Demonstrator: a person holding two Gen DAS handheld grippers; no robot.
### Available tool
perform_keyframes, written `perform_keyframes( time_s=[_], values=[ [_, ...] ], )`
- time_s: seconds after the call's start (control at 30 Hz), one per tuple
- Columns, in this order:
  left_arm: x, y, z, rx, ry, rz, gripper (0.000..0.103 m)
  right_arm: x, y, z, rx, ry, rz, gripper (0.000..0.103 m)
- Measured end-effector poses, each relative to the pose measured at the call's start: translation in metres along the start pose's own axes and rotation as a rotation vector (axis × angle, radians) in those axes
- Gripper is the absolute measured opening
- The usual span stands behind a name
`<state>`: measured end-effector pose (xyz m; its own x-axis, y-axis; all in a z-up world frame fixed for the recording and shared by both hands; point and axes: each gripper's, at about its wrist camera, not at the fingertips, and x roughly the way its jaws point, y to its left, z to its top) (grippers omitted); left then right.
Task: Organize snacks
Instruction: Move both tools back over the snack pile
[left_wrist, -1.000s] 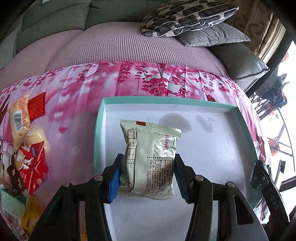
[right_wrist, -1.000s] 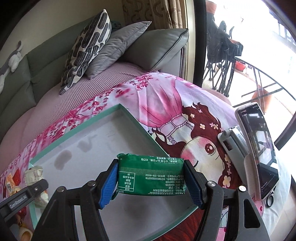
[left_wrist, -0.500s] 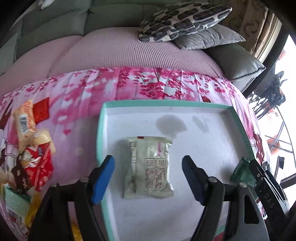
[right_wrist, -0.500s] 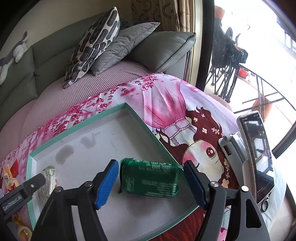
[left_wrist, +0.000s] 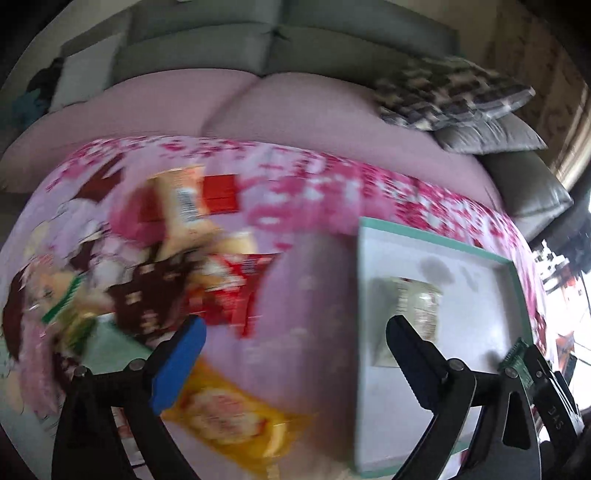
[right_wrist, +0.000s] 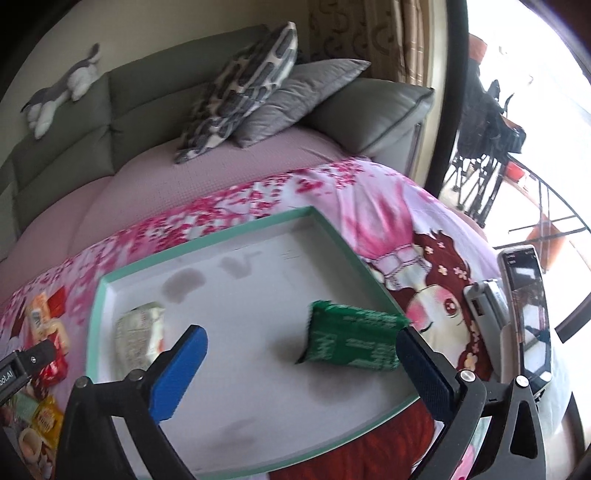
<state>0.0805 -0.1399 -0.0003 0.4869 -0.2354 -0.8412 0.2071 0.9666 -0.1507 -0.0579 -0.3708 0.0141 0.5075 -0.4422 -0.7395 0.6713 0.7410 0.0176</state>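
one tray (right_wrist: 236, 236), two packets inside, two cushions
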Motion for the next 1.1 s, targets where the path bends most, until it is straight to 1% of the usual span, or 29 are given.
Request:
perform_keyframes(
  time_s=[0.17, 0.33, 0.43, 0.57, 0.67, 0.77, 0.83, 0.9, 0.97, 1.07, 1.1],
  values=[
    [-0.01, 0.037, -0.013, -0.068, -0.009, 0.054, 0.099, -0.008, 0.022, -0.011, -0.024, 0.025, 0.077, 0.103],
    [-0.024, 0.068, -0.022, -0.135, -0.033, 0.093, 0.099, -0.016, 0.051, -0.019, -0.094, 0.031, 0.11, 0.103],
    [-0.032, 0.08, -0.027, -0.161, -0.053, 0.107, 0.099, -0.021, 0.063, -0.023, -0.122, 0.032, 0.13, 0.103],
    [-0.04, 0.097, -0.034, -0.176, -0.076, 0.135, 0.099, -0.027, 0.076, -0.029, -0.147, 0.043, 0.132, 0.103],
    [-0.047, 0.109, -0.037, -0.208, -0.098, 0.138, 0.099, -0.031, 0.084, -0.032, -0.149, 0.048, 0.153, 0.103],
    [-0.048, 0.12, -0.039, -0.233, -0.078, 0.114, 0.099, -0.036, 0.094, -0.035, -0.141, 0.047, 0.196, 0.103],
    [-0.05, 0.124, -0.041, -0.231, -0.078, 0.114, 0.099, -0.038, 0.103, -0.037, -0.146, 0.05, 0.227, 0.103],
    [-0.057, 0.128, -0.041, -0.23, -0.105, 0.133, 0.099, -0.04, 0.111, -0.04, -0.162, 0.048, 0.239, 0.103],
    [-0.068, 0.134, -0.041, -0.234, -0.15, 0.163, 0.099, -0.044, 0.122, -0.044, -0.183, 0.045, 0.252, 0.103],
    [-0.084, 0.147, -0.042, -0.249, -0.208, 0.202, 0.099, -0.048, 0.135, -0.049, -0.204, 0.047, 0.291, 0.103],
    [-0.087, 0.152, -0.042, -0.254, -0.215, 0.208, 0.099, -0.049, 0.141, -0.051, -0.214, 0.053, 0.305, 0.103]
  ],
)
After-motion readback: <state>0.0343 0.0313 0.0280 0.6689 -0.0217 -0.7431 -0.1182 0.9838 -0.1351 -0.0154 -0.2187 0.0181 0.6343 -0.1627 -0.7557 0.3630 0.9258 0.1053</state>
